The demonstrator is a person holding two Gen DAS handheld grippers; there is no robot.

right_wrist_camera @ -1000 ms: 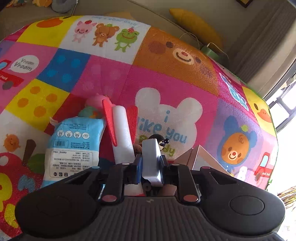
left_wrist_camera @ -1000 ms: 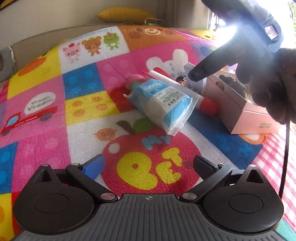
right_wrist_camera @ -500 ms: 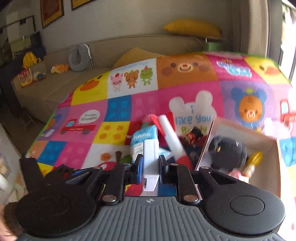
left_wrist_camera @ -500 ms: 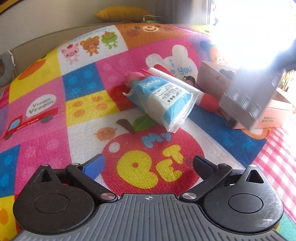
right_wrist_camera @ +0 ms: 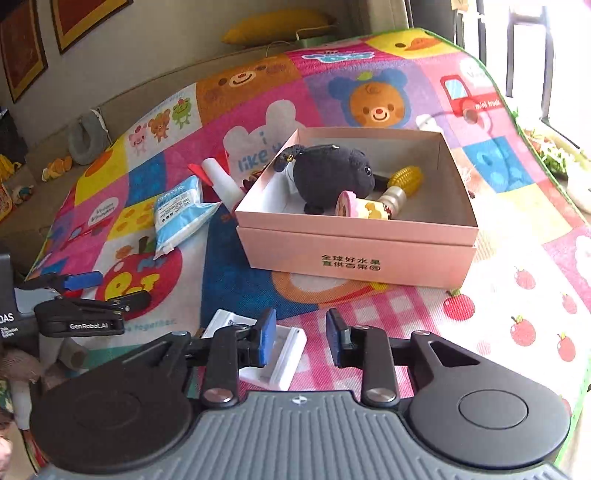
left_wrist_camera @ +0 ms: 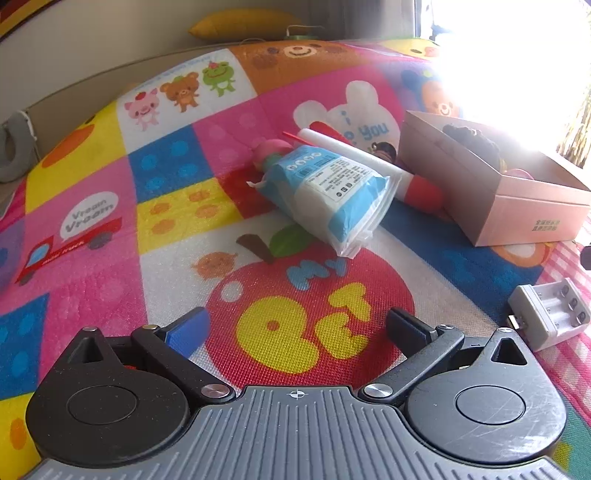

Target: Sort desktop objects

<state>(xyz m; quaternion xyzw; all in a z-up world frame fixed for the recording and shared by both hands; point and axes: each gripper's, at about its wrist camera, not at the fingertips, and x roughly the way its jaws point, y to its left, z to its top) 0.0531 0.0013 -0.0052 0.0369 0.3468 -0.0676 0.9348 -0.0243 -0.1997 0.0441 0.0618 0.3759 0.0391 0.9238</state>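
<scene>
A white battery charger (left_wrist_camera: 550, 317) lies flat on the checked part of the mat, in front of the pink box (left_wrist_camera: 517, 206). In the right wrist view the charger (right_wrist_camera: 286, 354) sits just below and behind my right gripper's left finger. The right gripper (right_wrist_camera: 301, 341) has its jaws opening and neither pad presses on the charger. My left gripper (left_wrist_camera: 295, 328) hovers open and empty over the apple print. A blue-white packet (left_wrist_camera: 328, 192), a white and red tube (left_wrist_camera: 354, 153) and a pink toy (left_wrist_camera: 275, 149) lie beyond the left gripper.
The pink box (right_wrist_camera: 354, 254) holds a black plush (right_wrist_camera: 332, 173), a yellow corn toy (right_wrist_camera: 406, 179) and a small pink round piece (right_wrist_camera: 349, 203). The colourful mat (right_wrist_camera: 498, 314) drops off at the right edge. A sofa with a yellow cushion (left_wrist_camera: 240, 22) stands behind.
My right gripper swung away from the packet and tube to the mat in front of the box, carrying the white charger, then let it go. The left gripper stayed put.
</scene>
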